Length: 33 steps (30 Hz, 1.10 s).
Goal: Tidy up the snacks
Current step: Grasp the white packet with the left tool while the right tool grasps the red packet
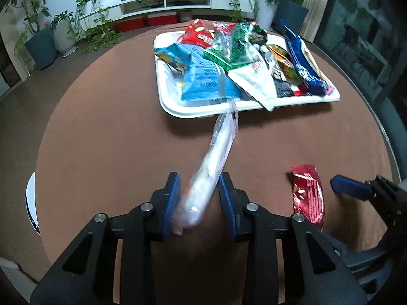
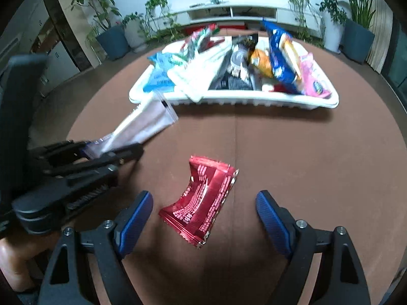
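A long white snack packet (image 1: 216, 157) hangs slanted above the brown table, its far end reaching the white tray's near rim (image 1: 203, 111). My left gripper (image 1: 199, 176) is shut on the packet's near end, and both blue pads press on it. The right wrist view shows that grip from the side, left gripper (image 2: 112, 147) on white packet (image 2: 145, 127). A red foil snack packet (image 2: 201, 200) lies crumpled on the table. My right gripper (image 2: 204, 198) stands open just over it, a pad on either side and neither touching. Several snack bags fill the tray (image 2: 254, 101).
The round brown table (image 1: 114, 127) curves off at left and right. In the left wrist view one blue finger of the right gripper (image 1: 351, 185) sits beside the red packet (image 1: 309, 198). A dark chair back (image 2: 17, 101) stands left of the table. Potted plants and a white cabinet line the far wall.
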Motion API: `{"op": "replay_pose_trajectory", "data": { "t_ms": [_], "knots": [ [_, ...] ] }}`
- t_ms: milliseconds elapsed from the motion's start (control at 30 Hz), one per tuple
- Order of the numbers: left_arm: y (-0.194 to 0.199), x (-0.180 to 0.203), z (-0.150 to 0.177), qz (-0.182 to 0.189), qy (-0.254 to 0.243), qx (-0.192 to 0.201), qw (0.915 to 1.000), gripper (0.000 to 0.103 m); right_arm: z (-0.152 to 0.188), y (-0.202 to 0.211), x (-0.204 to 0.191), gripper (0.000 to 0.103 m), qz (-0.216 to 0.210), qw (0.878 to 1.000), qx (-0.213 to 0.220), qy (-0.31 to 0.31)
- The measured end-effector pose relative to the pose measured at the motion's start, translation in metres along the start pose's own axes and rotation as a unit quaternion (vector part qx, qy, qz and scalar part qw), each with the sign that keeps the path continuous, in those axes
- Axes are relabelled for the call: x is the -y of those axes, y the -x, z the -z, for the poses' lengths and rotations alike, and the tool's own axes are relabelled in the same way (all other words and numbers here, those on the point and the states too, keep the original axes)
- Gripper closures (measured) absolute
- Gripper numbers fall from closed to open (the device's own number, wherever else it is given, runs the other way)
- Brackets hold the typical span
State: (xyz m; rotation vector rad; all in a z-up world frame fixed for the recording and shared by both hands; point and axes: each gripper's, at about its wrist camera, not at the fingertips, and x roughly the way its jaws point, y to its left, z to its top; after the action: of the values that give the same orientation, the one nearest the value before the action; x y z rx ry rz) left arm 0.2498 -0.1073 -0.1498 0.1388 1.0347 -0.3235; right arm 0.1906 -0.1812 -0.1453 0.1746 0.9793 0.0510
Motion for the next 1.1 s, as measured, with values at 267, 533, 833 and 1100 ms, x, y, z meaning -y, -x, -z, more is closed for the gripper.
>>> {"op": "replay_pose_trajectory", "data": {
  "t_ms": [267, 533, 833, 1100],
  "knots": [
    [-0.001, 0.008, -0.011, -0.012, -0.041, -0.005, 0.9991, 0.051, -0.005, -0.01, -0.011, 0.016, 0.038, 0.999, 0.0, 0.034],
    [-0.005, 0.007, -0.013, -0.019, -0.069, -0.014, 0.9973, 0.051, -0.01, -0.019, -0.023, 0.015, 0.063, 0.996, -0.001, 0.056],
    [-0.007, 0.026, -0.017, -0.007, -0.111, -0.024, 0.9935, 0.086, -0.011, -0.011, -0.016, 0.047, 0.057, 0.996, -0.018, 0.066],
    [-0.002, 0.019, -0.003, 0.014, -0.08, -0.019, 0.9965, 0.09, -0.013, -0.002, 0.007, 0.076, 0.036, 0.997, -0.034, 0.056]
  ]
}}
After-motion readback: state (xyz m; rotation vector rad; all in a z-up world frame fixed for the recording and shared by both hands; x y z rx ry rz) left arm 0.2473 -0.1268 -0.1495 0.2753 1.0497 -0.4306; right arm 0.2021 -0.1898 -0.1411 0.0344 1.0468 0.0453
